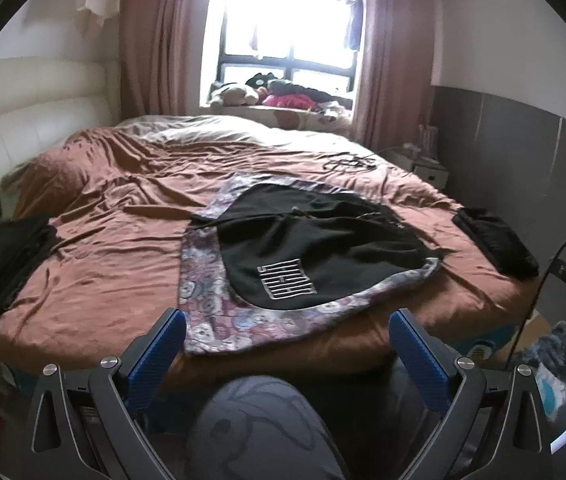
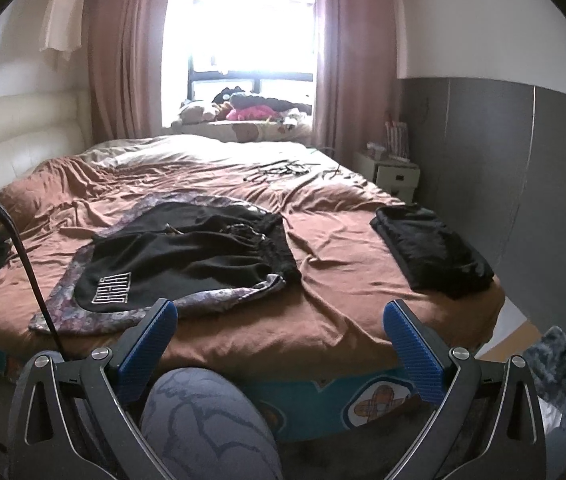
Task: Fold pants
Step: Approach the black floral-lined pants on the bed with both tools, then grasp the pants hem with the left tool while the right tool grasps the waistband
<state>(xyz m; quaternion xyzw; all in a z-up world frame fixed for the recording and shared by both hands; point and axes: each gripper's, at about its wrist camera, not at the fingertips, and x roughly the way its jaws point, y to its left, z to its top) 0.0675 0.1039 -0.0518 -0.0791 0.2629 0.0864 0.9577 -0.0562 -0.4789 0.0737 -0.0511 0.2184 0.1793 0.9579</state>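
Black pants (image 1: 323, 240) with a white striped logo lie folded on a patterned cloth (image 1: 211, 312) near the front edge of the bed; they also show in the right wrist view (image 2: 187, 256). My left gripper (image 1: 287, 334) is open and empty, held back from the bed edge above a knee. My right gripper (image 2: 281, 326) is open and empty, also short of the bed edge, to the right of the pants.
A brown sheet (image 1: 115, 248) covers the bed. A folded black garment (image 2: 431, 252) lies at its right side, a black pile (image 1: 3, 256) at its left. Cables (image 2: 283, 170) lie further back. A nightstand (image 2: 395, 172) stands by the grey wall. A knee (image 2: 203, 424) is below the grippers.
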